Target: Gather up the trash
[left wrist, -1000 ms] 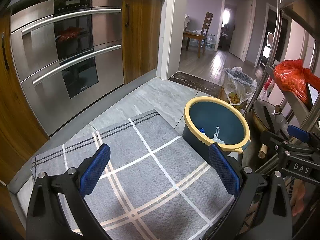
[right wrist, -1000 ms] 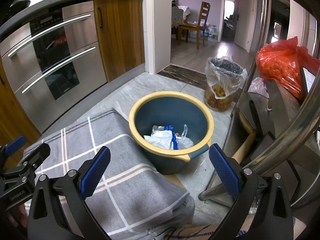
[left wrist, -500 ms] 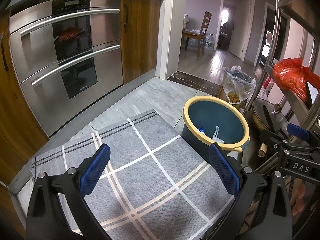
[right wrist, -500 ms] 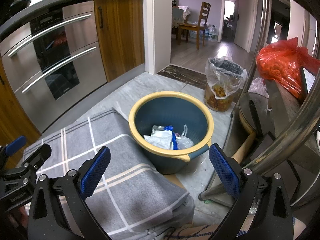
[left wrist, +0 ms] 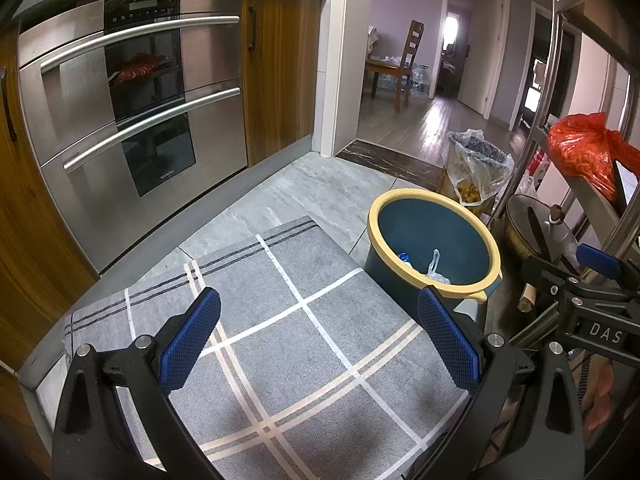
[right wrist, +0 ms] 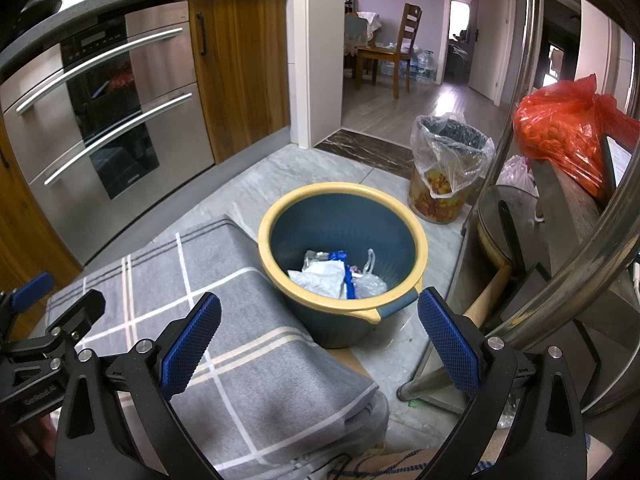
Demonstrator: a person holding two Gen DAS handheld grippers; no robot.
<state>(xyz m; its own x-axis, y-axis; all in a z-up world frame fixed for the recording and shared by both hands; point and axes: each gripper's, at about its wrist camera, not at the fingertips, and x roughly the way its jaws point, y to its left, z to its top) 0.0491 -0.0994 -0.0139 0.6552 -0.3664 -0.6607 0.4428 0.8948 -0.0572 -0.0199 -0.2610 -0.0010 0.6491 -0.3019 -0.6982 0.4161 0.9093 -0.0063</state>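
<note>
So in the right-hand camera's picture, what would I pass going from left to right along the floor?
Oven → grey checked mat → blue bucket with a yellow rim → small bin lined with a clear bag → metal rack holding a red bag.

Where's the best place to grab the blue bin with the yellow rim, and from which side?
Probably the rim of the bin, at the near edge beside the tab that sticks out. Come from above with one finger inside the wall and one outside: the bin stands upright and open, and the right gripper is already open just short of it. The trash lies low, clear of the rim.
</note>
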